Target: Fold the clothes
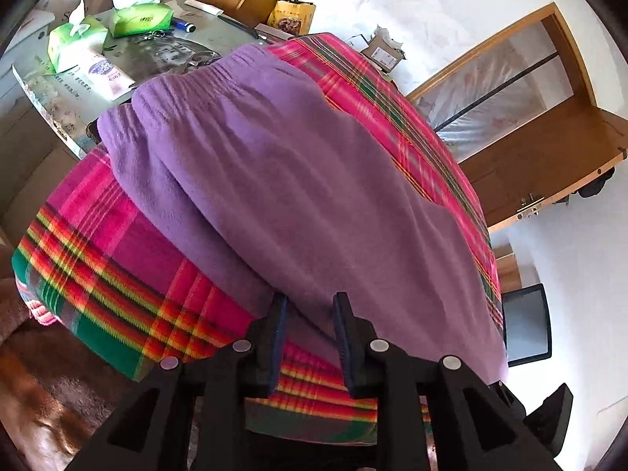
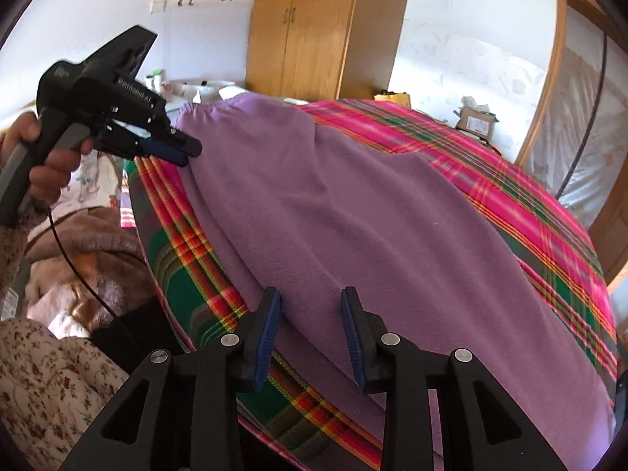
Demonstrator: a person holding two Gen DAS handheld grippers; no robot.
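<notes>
**Purple garment laid flat, both claws parted over its near edge**

The purple garment [image 1: 298, 180] lies spread along a plaid blanket [image 1: 117, 274], its gathered waistband at the far end, near a cluttered worktop [image 1: 165, 51] with tissue packs [image 1: 74, 39]. One long fold seems already made: a layered edge runs down the garment's left side in the left wrist view.

The left claw [image 1: 310, 306] stands with its jaws apart, nothing pinched; its tips sit right at the garment's near edge, one finger over purple cloth, the other near the seam with the blanket. In the right wrist view it shows at the garment's left side near the waistband, held in a hand [image 2: 35, 157]. The right claw [image 2: 310, 306] is likewise parted and empty, both blue pads hovering over the purple cloth at the near end.

My reading: this is the gap between folds, with the cloth let go and flat. The next move probably calls for each claw to close on an edge, through all layers, then carry it across evenly so the fold lands square. Pinching the blanket along with the garment is the risk.
</notes>
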